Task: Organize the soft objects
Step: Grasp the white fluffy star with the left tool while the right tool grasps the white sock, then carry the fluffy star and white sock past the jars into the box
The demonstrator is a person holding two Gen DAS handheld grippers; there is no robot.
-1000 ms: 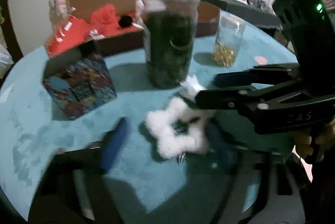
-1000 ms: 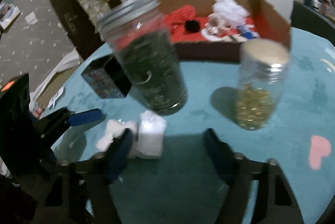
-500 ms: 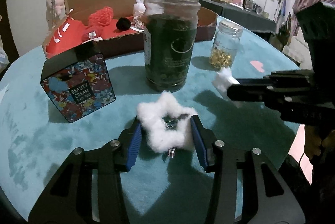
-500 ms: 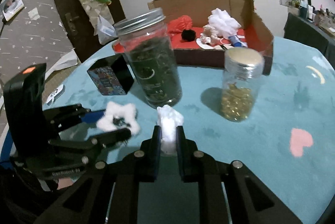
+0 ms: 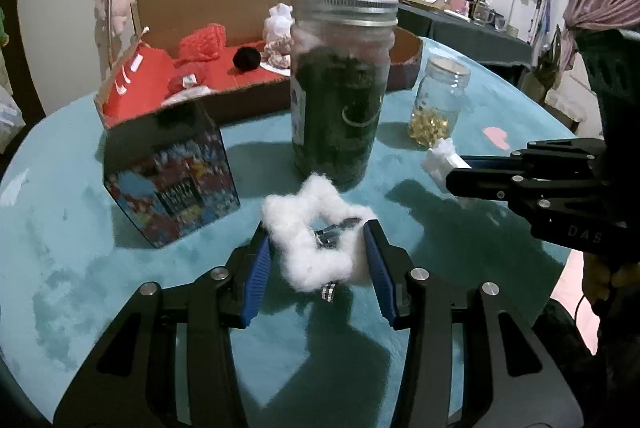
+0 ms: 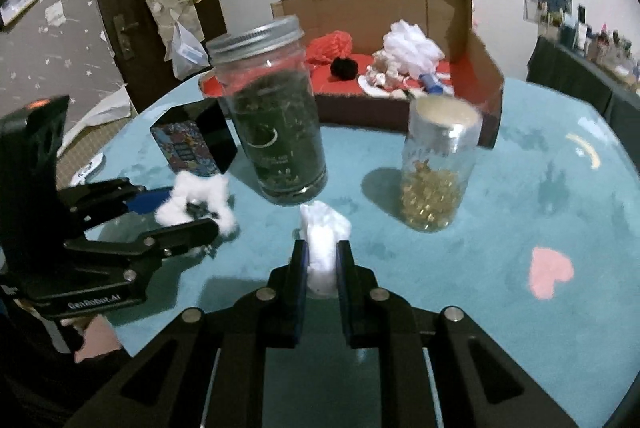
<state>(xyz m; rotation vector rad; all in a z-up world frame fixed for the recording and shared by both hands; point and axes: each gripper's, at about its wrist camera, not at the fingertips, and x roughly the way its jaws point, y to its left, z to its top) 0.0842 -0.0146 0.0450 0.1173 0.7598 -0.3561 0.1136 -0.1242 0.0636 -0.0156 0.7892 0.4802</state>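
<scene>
The left gripper (image 5: 318, 268) is closed around a fluffy white star-shaped scrunchie (image 5: 316, 240), its blue pads pressed to either side; the star has a hollow middle where a small dark clip shows, and a checked tag hangs from its near edge; it lies roughly flat, with no clear long axis, above the teal tablecloth (image 5: 80, 236); whether it touches the cloth I cannot tell. The right gripper (image 6: 322, 264) pinches a white cotton wad (image 6: 322, 240), a lumpy, narrow piece whose long axis runs forward along the fingers, its free end pointing toward the jars. So there are two white soft pieces in the grippers, one each. On the table stand two glass jars: a tall one (image 6: 276, 120) packed with dark green stuff, a smaller one (image 6: 436, 164) part filled with gold beads; just left sits one patterned tin (image 5: 172, 172). Behind them is one cardboard box (image 6: 476, 40) with a red floor, holding more soft things, red, black and white.
</scene>
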